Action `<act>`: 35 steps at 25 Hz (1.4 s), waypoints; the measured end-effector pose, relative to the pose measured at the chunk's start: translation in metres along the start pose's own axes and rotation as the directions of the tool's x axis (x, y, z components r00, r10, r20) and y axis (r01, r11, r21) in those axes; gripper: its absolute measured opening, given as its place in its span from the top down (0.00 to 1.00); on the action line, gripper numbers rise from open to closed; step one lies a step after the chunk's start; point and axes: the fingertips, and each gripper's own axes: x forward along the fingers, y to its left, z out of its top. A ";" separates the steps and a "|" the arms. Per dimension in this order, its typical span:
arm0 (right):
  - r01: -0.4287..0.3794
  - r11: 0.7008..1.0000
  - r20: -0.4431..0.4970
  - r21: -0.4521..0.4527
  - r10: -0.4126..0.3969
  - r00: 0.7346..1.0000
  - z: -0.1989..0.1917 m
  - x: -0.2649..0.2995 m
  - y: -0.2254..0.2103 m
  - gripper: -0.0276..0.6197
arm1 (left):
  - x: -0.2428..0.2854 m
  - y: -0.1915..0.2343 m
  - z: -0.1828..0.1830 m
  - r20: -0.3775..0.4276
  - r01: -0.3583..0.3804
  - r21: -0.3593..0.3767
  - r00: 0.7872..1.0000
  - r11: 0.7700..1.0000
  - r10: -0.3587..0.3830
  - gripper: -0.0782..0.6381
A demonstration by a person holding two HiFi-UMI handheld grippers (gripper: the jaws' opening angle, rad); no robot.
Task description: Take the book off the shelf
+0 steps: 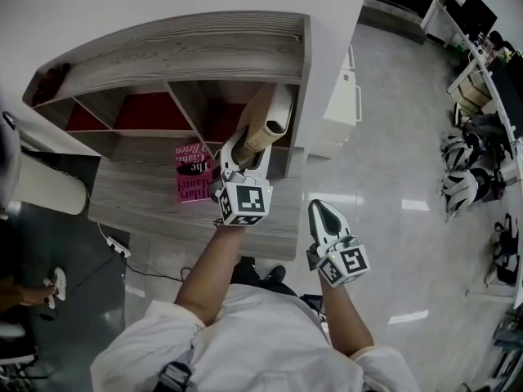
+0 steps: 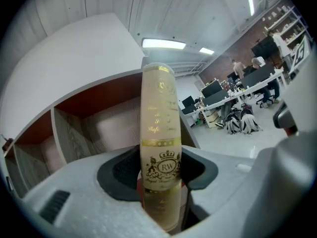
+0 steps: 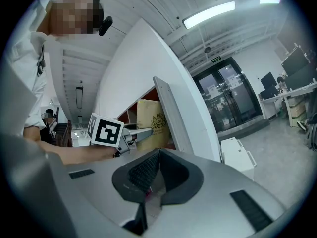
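At shelf (image 1: 180, 51), left tool (image 1: 243, 144): grasping book (image 1: 266, 118) by spine
Right tool (image 1: 322, 211): clenched, right of shelf

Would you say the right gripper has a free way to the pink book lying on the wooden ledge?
Probably not directly: the left gripper, closed on the cream book, and its forearm lie between the right gripper and the pink book, so it would have to cross that arm.

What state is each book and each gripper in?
cream book: in the shelf's right compartment, clamped at its spine
pink book: lying flat on the shelf's ledge
left gripper: jaws closed on the cream book
right gripper: jaws together, empty
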 end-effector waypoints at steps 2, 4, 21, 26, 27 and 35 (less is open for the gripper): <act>-0.006 1.000 0.003 0.003 0.006 1.000 -0.001 -0.004 0.005 0.93 | -0.009 -0.001 0.001 0.004 0.006 -0.002 1.000 1.000 -0.006 0.60; -0.009 1.000 0.007 0.008 0.009 1.000 -0.003 -0.008 0.010 0.93 | -0.020 -0.001 0.001 0.006 0.011 -0.004 1.000 1.000 -0.011 0.60; -0.010 0.999 0.036 -0.036 0.011 0.999 0.011 -0.038 0.054 0.93 | -0.117 0.007 0.016 0.062 0.069 -0.059 0.996 0.996 -0.065 0.60; 0.004 0.997 0.041 -0.075 -0.001 0.999 0.016 -0.044 0.077 0.93 | -0.155 0.021 0.029 0.134 0.105 -0.140 0.987 0.985 -0.086 0.60; 0.006 0.997 0.042 -0.082 -0.002 0.999 0.016 -0.045 0.084 0.93 | -0.165 0.026 0.030 0.145 0.112 -0.148 0.985 0.983 -0.091 0.60; -0.005 0.994 0.064 -0.107 0.012 0.998 0.020 -0.049 0.163 0.93 | -0.249 0.065 0.017 0.200 0.159 -0.199 0.973 0.967 -0.119 0.60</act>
